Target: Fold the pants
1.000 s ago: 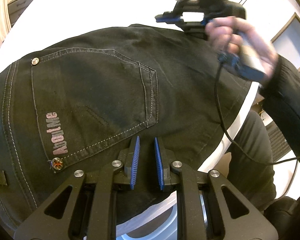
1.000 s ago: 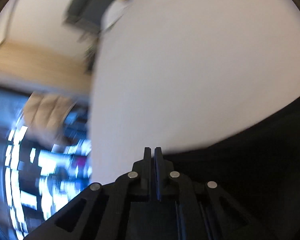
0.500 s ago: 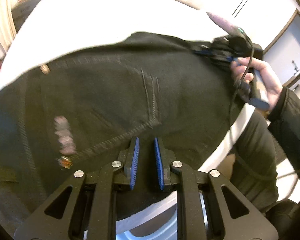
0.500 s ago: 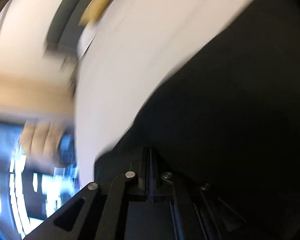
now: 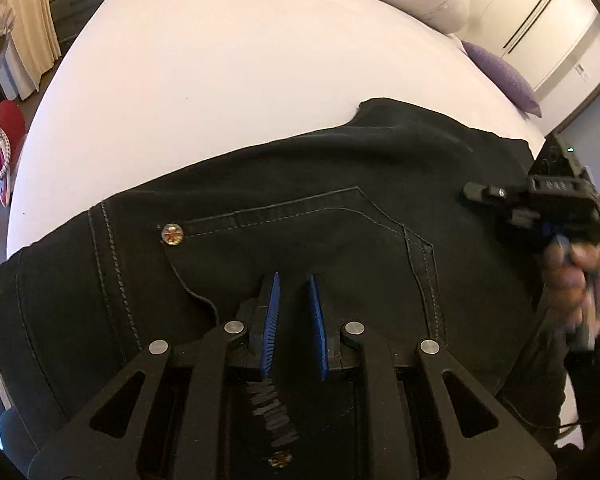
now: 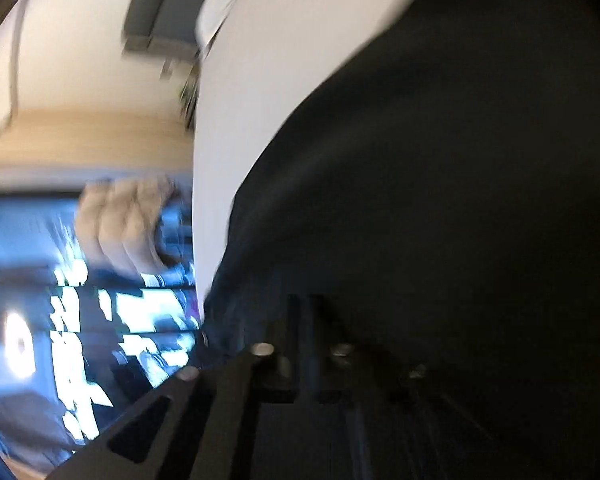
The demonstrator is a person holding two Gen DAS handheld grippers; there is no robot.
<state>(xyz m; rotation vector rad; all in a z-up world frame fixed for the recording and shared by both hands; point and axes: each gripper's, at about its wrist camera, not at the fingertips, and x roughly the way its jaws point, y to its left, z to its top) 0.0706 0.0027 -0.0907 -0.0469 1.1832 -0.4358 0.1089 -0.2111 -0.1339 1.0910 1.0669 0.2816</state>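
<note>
Smoothing folded pants (image 5: 340, 184) on bed (image 5: 220, 80).
Left gripper (image 5: 293, 300) parted, empty, lower centre; right gripper (image 5: 496, 194) state unclear. Next: flatten.

Even daylight; right view motion-blurred

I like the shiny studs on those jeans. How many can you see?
2. One rivet sits at the back pocket's upper left corner; another rivet shows low down between the left gripper's arms. More may be hidden beneath it.

Black left gripper (image 5: 294, 316), blue ribbed fingers (image 5: 271, 320), silver screws; bare hand (image 5: 576, 280), dark sleeve
</note>
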